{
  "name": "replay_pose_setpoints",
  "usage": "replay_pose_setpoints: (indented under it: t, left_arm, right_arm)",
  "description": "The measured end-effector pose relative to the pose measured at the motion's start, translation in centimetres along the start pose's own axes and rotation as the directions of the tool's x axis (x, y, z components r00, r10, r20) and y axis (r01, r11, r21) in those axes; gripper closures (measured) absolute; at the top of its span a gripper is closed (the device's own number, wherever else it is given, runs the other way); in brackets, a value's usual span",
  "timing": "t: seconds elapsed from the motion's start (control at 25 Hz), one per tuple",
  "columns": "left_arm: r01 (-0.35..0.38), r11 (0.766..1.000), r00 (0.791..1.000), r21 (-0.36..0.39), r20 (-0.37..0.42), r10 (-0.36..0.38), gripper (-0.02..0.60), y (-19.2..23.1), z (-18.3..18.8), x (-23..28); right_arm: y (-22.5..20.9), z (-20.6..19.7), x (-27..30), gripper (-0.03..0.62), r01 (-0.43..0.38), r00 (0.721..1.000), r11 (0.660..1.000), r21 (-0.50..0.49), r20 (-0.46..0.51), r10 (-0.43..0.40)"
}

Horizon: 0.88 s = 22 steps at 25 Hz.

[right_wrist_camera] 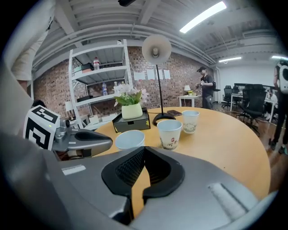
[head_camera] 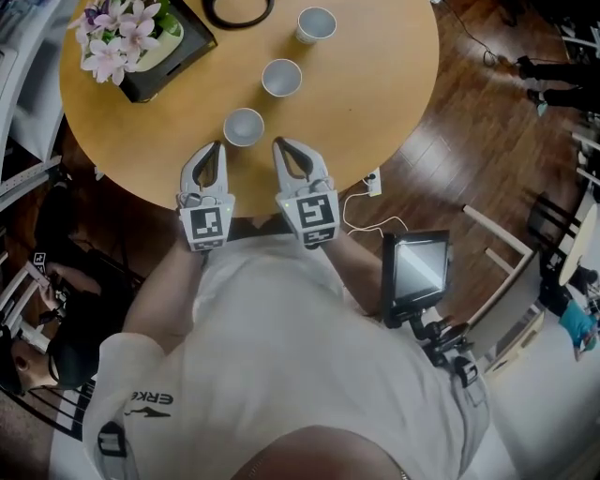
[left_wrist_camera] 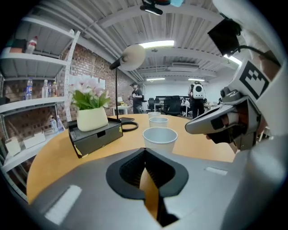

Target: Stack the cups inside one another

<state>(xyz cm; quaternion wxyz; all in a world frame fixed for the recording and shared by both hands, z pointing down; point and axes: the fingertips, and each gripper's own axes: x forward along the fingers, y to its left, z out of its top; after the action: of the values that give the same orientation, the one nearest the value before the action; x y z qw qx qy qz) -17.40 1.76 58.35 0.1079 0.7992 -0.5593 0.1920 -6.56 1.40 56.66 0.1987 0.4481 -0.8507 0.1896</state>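
Three white paper cups stand in a slanted row on the round wooden table [head_camera: 394,84]: the near cup [head_camera: 244,127], the middle cup [head_camera: 281,78] and the far cup [head_camera: 316,25]. My left gripper [head_camera: 217,145] is shut and empty, its tips just left of the near cup and close to its rim. My right gripper [head_camera: 278,142] is also shut and empty, just right of that cup. In the left gripper view the near cup [left_wrist_camera: 159,139] stands straight ahead. In the right gripper view the near cup [right_wrist_camera: 129,139] is ahead left and the middle cup [right_wrist_camera: 169,132] ahead right.
A pot of pink flowers [head_camera: 122,33] sits on a black box [head_camera: 178,52] at the table's back left. A lamp's black ring base [head_camera: 237,11] lies behind the cups. Below the table's right edge are a white cable [head_camera: 361,211] and a small monitor [head_camera: 417,272].
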Motion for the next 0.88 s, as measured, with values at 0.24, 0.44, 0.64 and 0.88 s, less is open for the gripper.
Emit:
replay_pose_setpoints:
  t: [0.24,0.44,0.64,0.88]
  left_arm:
    - [0.071,0.997,0.997,0.003,-0.032,-0.071,0.577,-0.6,-2.8,1.5]
    - [0.161,0.986,0.986,0.029,-0.055,-0.16,0.447,-1.6,-3.3,2.1]
    - [0.201,0.977,0.978,0.075,-0.073,-0.195,0.371,-1.8,-3.5,1.9]
    - [0.234,0.968,0.969,0.092,-0.108,-0.224,0.348,-1.8,-4.4,2.1]
  right_arm:
    - [0.0,-2.8,2.2,0.578,-0.034,0.998,0.999,-0.027,-0.048,0.032]
    - [1.1,-4.3,2.9,0.442,-0.125,0.988,0.989,-0.084,-0.099,0.116]
    - [2.0,-4.9,4.1,0.318,-0.197,0.974,0.967,-0.162,-0.141,0.175]
    - [2.6,-5.1,5.9,0.276,-0.234,0.966,0.948,-0.216,-0.163,0.201]
